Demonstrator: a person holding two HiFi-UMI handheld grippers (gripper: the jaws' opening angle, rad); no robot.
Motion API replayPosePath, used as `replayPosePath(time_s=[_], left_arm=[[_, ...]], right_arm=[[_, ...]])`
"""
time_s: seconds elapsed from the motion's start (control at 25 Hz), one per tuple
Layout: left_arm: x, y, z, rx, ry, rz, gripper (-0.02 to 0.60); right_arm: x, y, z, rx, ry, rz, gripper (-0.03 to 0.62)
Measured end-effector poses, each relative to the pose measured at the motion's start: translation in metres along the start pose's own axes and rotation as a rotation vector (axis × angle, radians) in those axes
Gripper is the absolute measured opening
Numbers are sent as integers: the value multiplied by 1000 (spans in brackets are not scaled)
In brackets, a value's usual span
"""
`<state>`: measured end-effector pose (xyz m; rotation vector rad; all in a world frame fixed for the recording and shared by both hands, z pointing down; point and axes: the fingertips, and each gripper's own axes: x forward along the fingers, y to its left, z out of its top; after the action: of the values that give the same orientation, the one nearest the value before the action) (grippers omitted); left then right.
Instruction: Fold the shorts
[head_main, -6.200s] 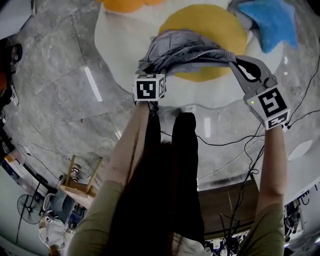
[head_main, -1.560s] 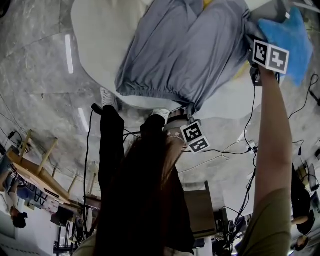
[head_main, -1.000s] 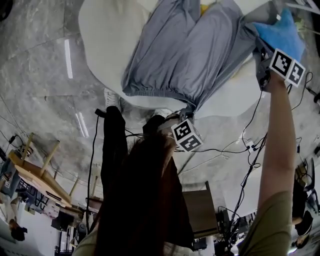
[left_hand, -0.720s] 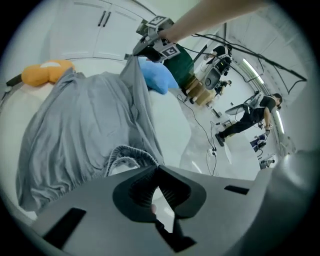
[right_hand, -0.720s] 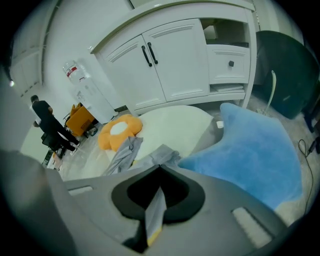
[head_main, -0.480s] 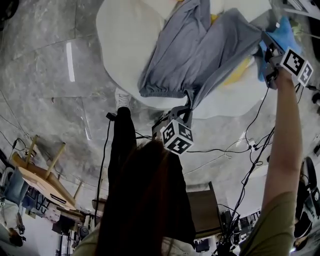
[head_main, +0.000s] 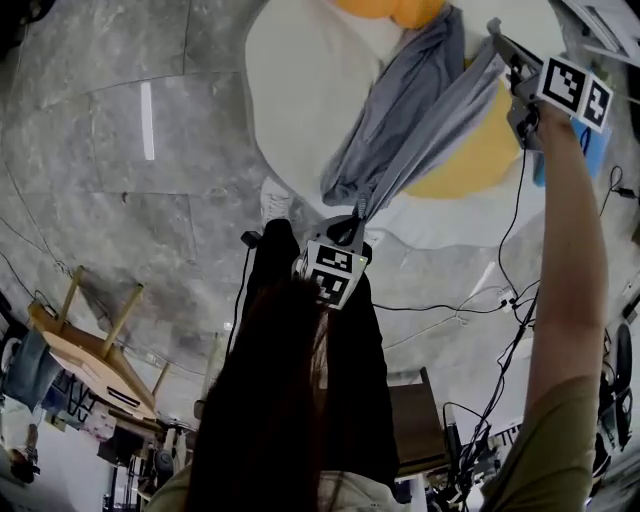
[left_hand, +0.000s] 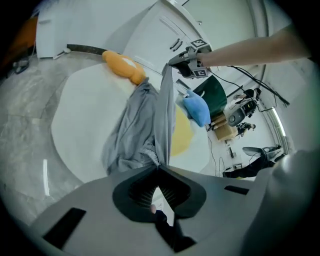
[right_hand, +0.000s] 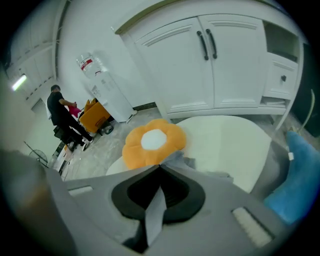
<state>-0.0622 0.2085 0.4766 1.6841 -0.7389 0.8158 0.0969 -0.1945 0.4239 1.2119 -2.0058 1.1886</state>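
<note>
The grey shorts (head_main: 400, 130) hang in a narrow, stretched band over the white mat (head_main: 295, 90), strung between my two grippers. My left gripper (head_main: 356, 214) is low and near the person's legs, shut on one end of the shorts (left_hand: 145, 125) close to the gathered waistband. At the upper right, my right gripper (head_main: 500, 40) is raised and shut on the other end. A strip of grey cloth (right_hand: 156, 207) runs between its jaws (right_hand: 160, 167). The left gripper view looks past my left gripper (left_hand: 159, 167) and shows the right gripper (left_hand: 181, 59) at the top of the taut cloth.
A yellow round cushion (head_main: 480, 160) lies on the mat under the shorts, with an orange flower cushion (right_hand: 152, 141) and a blue cushion (left_hand: 196, 110) nearby. White cabinets (right_hand: 220, 65) stand behind. Cables (head_main: 450, 300) cross the grey floor. A wooden stool (head_main: 90, 350) is at lower left.
The shorts, spread wide over the mat a second ago, are now drawn into a narrow taut band. Both grippers moved rightward and up in the head view, and the left one rolled.
</note>
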Motion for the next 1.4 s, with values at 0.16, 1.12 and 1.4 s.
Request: replayPosePath(time_s=[0.16, 1.12, 1.4], left_arm=[[-7, 40, -4, -89, 11, 49, 20], [6, 124, -14, -3, 201, 117, 282], [-8, 119, 17, 159, 166, 117, 295]], right_arm=[[52, 37, -2, -40, 64, 19, 6], [46, 48, -46, -33, 84, 17, 259], [-17, 96, -235, -137, 235, 116, 258]])
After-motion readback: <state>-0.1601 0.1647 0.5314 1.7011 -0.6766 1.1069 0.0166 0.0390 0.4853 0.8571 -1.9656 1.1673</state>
